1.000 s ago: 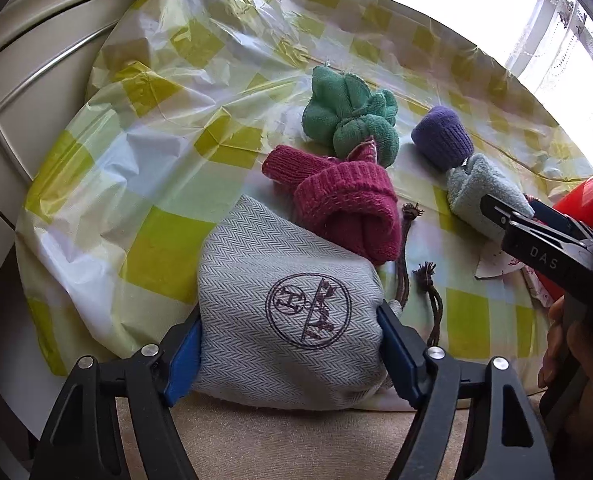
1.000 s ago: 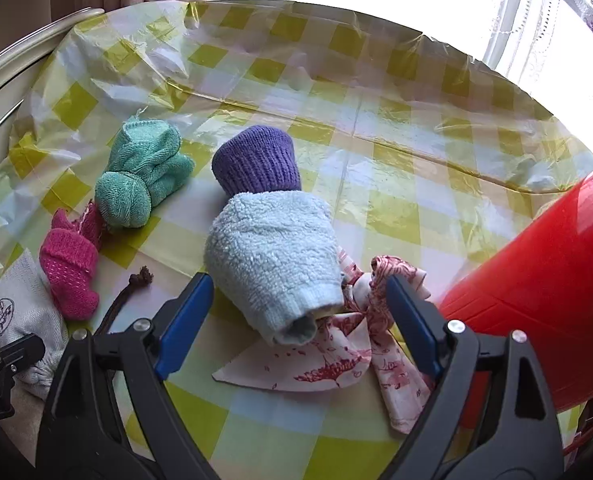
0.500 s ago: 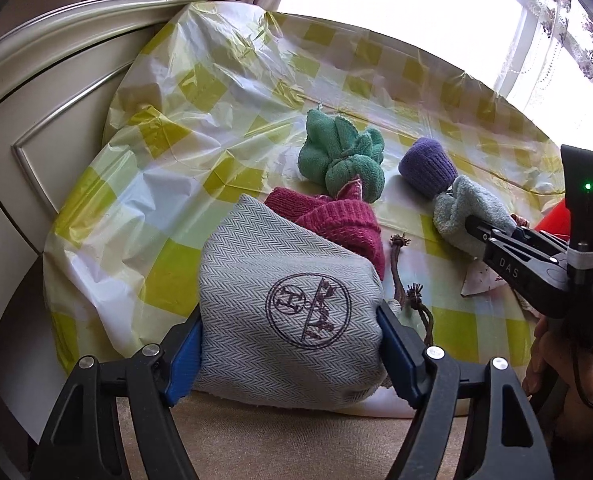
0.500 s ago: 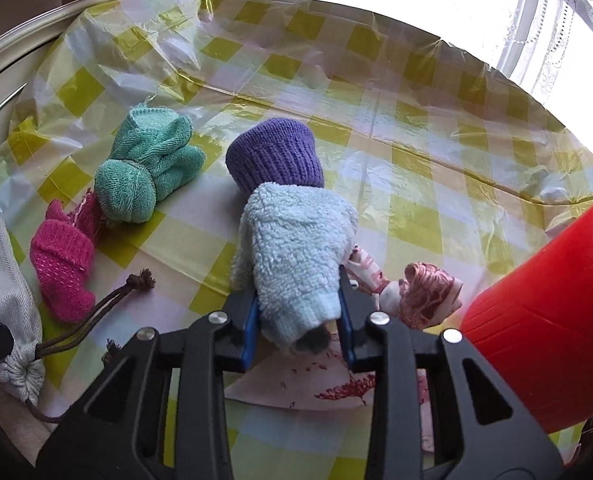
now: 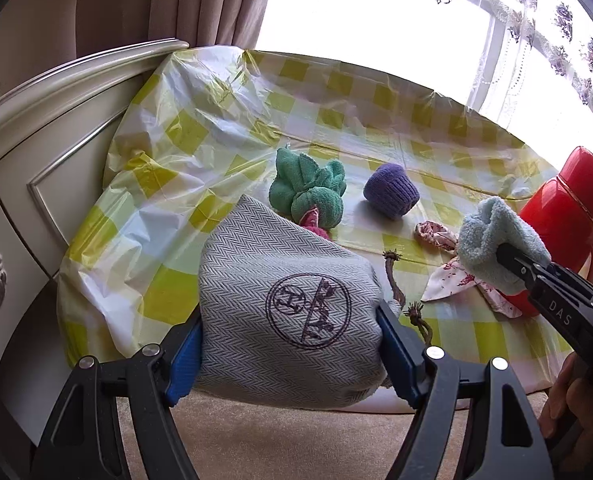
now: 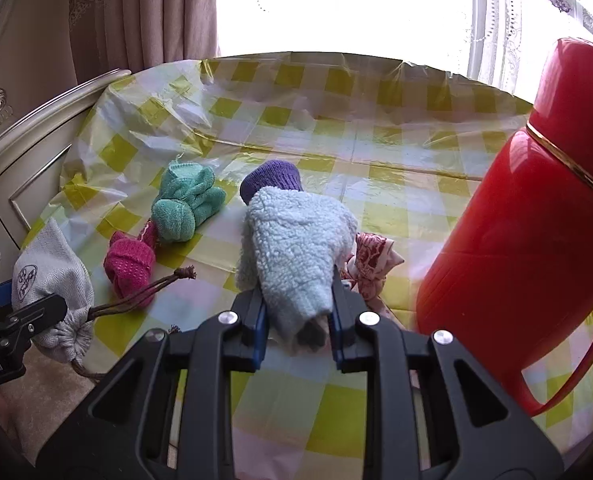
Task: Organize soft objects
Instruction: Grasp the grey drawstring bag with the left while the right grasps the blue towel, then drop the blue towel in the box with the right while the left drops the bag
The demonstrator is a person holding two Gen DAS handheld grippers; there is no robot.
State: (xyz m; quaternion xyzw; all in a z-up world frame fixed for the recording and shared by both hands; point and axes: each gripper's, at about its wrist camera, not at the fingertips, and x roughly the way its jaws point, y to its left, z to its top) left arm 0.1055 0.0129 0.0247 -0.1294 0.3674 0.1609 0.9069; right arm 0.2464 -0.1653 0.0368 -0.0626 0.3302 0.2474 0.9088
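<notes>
My left gripper (image 5: 290, 354) is shut on a grey drawstring bag (image 5: 284, 304) with a round purple stamp and holds it up at the table's near edge; the bag also shows in the right wrist view (image 6: 50, 276). My right gripper (image 6: 296, 322) is shut on a light blue fluffy sock roll (image 6: 296, 248) and holds it above the table; that roll also shows in the left wrist view (image 5: 492, 236). On the cloth lie a green sock bundle (image 6: 186, 204), a purple sock roll (image 6: 272, 180), a pink sock roll (image 6: 130, 266) and a red-patterned white cloth (image 6: 370, 258).
A tall red thermos (image 6: 532, 248) stands on the right of the table, close to my right gripper. A yellow-checked plastic cloth (image 6: 376, 152) covers the table. A cream cabinet (image 5: 56, 128) stands on the left. Curtains (image 6: 144, 16) and a bright window are behind.
My right gripper closed on the light blue sock roll and lifted it off the patterned cloth. My left gripper raised the grey bag and pulled back from the table.
</notes>
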